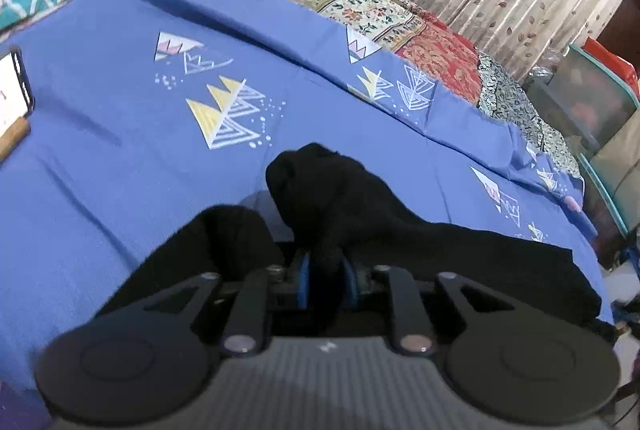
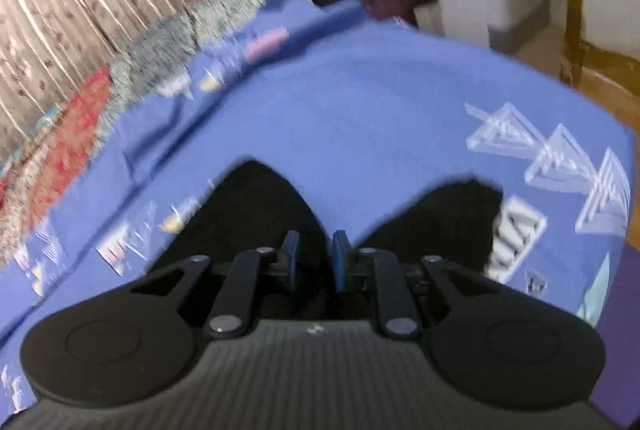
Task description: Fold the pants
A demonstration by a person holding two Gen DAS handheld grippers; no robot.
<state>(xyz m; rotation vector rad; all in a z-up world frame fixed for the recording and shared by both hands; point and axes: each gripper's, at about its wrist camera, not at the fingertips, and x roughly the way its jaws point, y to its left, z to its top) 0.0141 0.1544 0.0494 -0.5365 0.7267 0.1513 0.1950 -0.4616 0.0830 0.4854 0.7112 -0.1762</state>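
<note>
Meanwhile, left gripper point(image 1: 325, 270) pinches black pants point(image 1: 400, 230) — right gripper point(image 2: 316, 254) parted.

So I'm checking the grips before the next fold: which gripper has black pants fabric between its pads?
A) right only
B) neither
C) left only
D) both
C: in the left wrist view the pants bunch up between the left gripper's blue pads, while the right gripper's pads show an empty gap over the sheet.
</note>
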